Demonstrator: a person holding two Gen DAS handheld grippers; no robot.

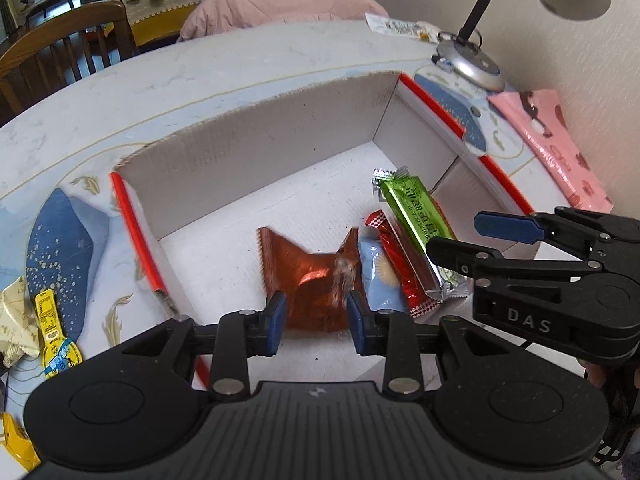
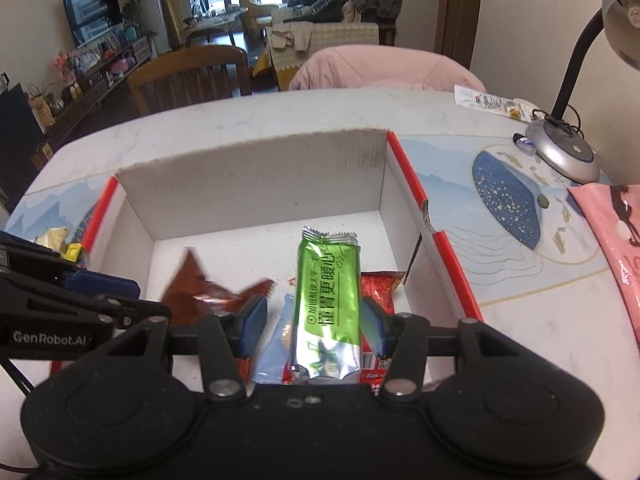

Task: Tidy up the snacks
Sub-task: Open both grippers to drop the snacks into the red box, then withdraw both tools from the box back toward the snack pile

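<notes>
The left gripper points down into an open cardboard box, its blue pads apart with a copper-orange foil wrapper lying between and just beyond them. The wrapper is blurred, and whether the pads touch it cannot be told. Its serrated end points away and to the left of the gripper.

Just to the right of that wrapper lies a light blue packet with a sun-like print, then a red packet with checked ends, and on top of them a green bar wrapper. All three run with their long axes away from the gripper, leaning slightly left at the far end.

The right gripper also points down into the box. Its blue pads stand on either side of the green bar wrapper, apart from it on the left side; the right pad is just beside its edge. The wrapper lies lengthwise along the gripper's line, crimped end farthest away, with dark Chinese lettering down its face. Seen from the left wrist, the right gripper's body bears the letters "DAS"; seen from the right wrist, the left gripper's body reads "GenRobot.AI".

The box has red-edged side flaps and a plain far wall. Left of the left gripper, outside the box, a yellow snack packet lies on the table. Beyond and to the right stand a desk lamp and a pink patterned bag.
</notes>
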